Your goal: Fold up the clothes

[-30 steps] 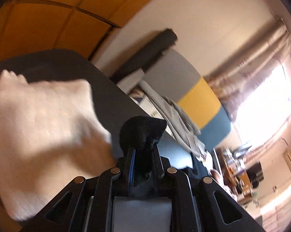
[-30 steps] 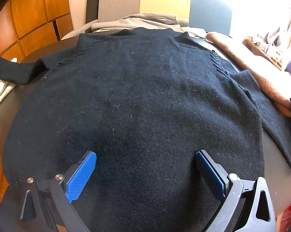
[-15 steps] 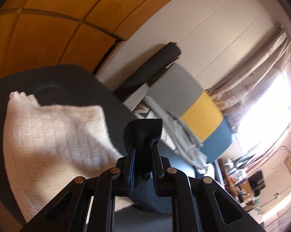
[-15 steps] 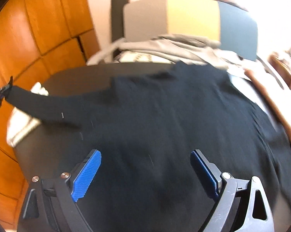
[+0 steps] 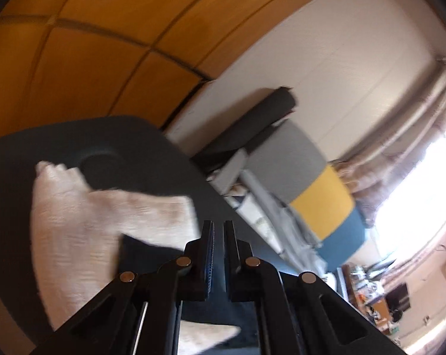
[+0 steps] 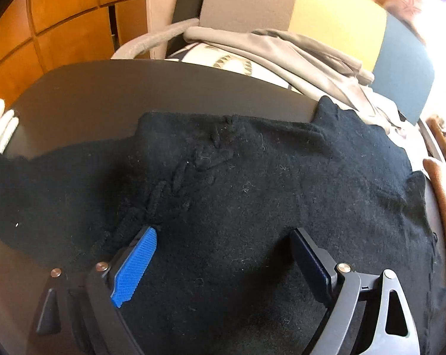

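Folding has barely begun. The black sweater (image 6: 252, 195) lies spread flat on the dark table (image 6: 134, 88), body unfolded, neckline toward the far edge, one sleeve (image 6: 30, 195) extended to the left.

Tool state:
- The right gripper (image 6: 223, 254) hovers low over the near middle of the sweater body with its jaws wide apart. Nothing is between them; the blue pad (image 6: 137, 266) sits at the braided seam where the left sleeve joins the body.
- The left gripper (image 5: 218, 245) has its jaws drawn nearly together, with only a narrow slit between them. No fabric is visible at the tips, so it appears empty. A dark piece of cloth (image 5: 146, 254), probably the sleeve end, lies just below and near the jaws.

Surroundings: a folded cream knit (image 5: 83, 224) rests at the left end of the table, partly under the dark cloth. A brown garment (image 6: 442, 207) lies at the right edge. Grey clothing (image 6: 282, 50) is piled on the sofa (image 6: 341, 14) beyond the far edge.

Remaining work, as judged: both sleeves must be folded inward, then the body folded into a compact stack. No fold is visible as completed on this sweater.
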A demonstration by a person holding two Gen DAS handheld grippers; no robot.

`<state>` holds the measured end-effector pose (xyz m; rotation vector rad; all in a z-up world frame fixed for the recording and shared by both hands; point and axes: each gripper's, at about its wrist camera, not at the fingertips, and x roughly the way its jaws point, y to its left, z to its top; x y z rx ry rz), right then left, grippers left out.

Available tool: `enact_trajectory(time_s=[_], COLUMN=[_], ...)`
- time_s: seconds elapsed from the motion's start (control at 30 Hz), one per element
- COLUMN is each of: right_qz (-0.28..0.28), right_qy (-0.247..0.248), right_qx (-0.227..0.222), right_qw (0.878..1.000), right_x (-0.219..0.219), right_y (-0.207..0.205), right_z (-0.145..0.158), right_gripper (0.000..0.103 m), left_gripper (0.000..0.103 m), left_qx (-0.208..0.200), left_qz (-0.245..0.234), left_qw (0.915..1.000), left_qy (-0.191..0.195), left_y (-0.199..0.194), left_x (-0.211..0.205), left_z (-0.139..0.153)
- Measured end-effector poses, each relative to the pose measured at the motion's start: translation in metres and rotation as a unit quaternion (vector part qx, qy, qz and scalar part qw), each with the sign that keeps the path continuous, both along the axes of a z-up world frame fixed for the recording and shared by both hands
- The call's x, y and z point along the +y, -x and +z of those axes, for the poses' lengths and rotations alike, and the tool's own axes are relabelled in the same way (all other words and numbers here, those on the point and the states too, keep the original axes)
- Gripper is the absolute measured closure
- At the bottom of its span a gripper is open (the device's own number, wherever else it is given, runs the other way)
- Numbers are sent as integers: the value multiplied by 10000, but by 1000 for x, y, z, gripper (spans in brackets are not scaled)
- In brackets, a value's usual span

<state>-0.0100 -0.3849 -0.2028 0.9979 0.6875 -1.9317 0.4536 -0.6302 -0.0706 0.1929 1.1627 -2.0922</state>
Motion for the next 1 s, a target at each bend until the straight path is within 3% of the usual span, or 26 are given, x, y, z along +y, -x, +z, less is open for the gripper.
enact_trajectory(time_s=[0.03,0.1,0.17,0.3,0.4,0.57,0.77,0.83,0.9,1.0], right_qz=[-5,-42,-126,-235,-302,-319,-308,-307,-266,-247], right_qy=[45,160,259,309,340,369,384,383,382,388], right_qx=[31,115,71,87,137,129,129,139,138,129], right_qw=[10000,9998,9996,9992,9989,9987,9987,9987,9988,9989], right_x=[-1,1,4,8,9,7,3,2,7,8], right_y=[-3,-7,-5,-5,-10,-9,-9,-9,-9,-8], right_z=[-1,-4,-5,-7,-6,2,2,1,1,1], right_gripper=[9,7,1,0,0,0,0,0,0,0], left_gripper=[99,80,72,32,21,21,31,43,65,76], left_qx=[-78,66,69,-458,-890,-1323,-1270,-1112,-1023,-1183], left_qz=[70,7,-17,-5,1,-183,7,24,6,-5], left_qw=[9999,9995,9991,9975,9943,9867,9780,9789,9789,9769], left_qy=[-87,-302,-414,-529,-582,-928,-1652,-1713,-1770,-1778], left_y=[-3,-14,-22,-31,-29,-9,-3,-3,-2,7], left_x=[-3,-6,-7,-6,-6,-16,-37,-40,-41,-39], left_z=[-6,-16,-22,-30,-35,-49,-63,-62,-62,-64])
